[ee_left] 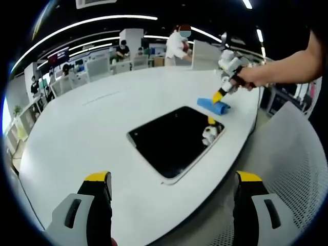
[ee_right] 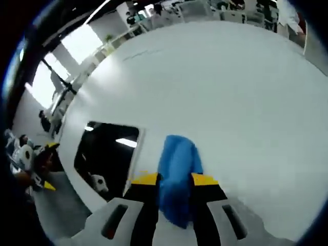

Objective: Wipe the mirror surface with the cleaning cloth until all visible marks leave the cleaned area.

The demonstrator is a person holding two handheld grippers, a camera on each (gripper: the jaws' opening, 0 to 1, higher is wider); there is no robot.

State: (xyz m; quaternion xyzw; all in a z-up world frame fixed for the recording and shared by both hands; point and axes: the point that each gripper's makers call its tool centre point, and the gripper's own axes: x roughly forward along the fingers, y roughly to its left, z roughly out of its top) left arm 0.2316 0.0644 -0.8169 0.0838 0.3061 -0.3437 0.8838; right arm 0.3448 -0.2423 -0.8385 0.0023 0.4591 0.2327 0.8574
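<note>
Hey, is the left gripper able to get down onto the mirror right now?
Probably yes: the left gripper hangs open before the mirror, with bare table between. The right gripper, holding the cloth, sits off its far corner.

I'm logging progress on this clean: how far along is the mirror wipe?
Early stage. Done: the right hand-held gripper has closed on the blue cloth. In hand: the cloth sits on the white table beside the mirror, not on the glass. Left: all the wiping. I cannot make out marks on the dark mirror. The left hand-held gripper is open and empty.
</note>
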